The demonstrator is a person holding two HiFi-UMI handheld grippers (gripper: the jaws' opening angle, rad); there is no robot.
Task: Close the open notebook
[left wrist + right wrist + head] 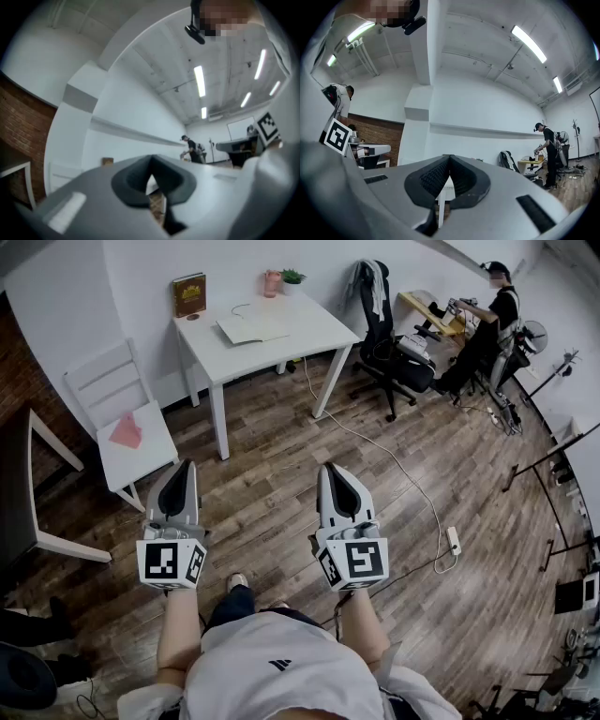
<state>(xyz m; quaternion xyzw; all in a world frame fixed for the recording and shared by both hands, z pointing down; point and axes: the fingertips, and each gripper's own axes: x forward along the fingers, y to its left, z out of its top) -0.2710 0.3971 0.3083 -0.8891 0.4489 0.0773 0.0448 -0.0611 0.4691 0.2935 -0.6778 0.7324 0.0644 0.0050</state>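
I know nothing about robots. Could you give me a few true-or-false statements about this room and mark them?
1. The notebook lies open on the white table. True.
2. The left gripper holds the notebook. False: it is shut on nothing, well short of the table.
3. A pink thing lies on the white chair. True.
4. The right gripper is wide open. False: it is shut and empty.
5. The brown book lies on the floor. False: it stands upright on the table, by the wall.
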